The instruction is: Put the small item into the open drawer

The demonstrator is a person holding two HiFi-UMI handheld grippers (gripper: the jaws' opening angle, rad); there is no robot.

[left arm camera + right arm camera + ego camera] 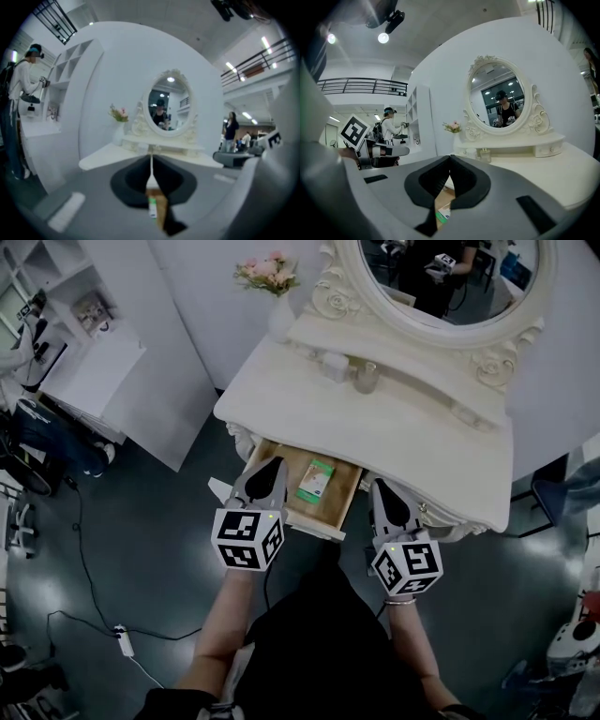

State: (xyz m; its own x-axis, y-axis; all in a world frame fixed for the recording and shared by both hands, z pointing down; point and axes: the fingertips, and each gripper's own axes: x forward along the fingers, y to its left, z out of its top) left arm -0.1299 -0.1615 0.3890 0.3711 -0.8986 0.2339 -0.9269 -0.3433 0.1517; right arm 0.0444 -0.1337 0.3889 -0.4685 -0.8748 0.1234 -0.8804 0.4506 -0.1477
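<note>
A cream dressing table [375, 418] with a carved oval mirror [441, 277] stands against a white wall on a dark floor [141, 549], seen from above by the person working at it. A white shelf unit [94, 362] stands to the table's left.

The table's drawer [319, 524] is pulled out toward the person, its wooden inside showing. The person's forearms reach in from below, each hand holding a grey gripper topped by a marker cube.

The left gripper [269, 470] hangs over the drawer's left front corner. Its jaws are pressed together, with only a thin seam between them and nothing in their hold. The right gripper [384, 491] sits just beside the drawer's right side, under the table's front edge. Its jaw tips meet as well, and it holds nothing.

The small item [315, 479], a flat green-and-white box, lies on the drawer's floor between the two grippers and apart from both. It also shows below the closed jaws in the left gripper view [152, 206] and in the right gripper view [443, 214].

At the table's back left corner stands a white vase [281, 317] of pink flowers [267, 273]. A small jar [367, 377] stands on the tabletop below the mirror.
</note>
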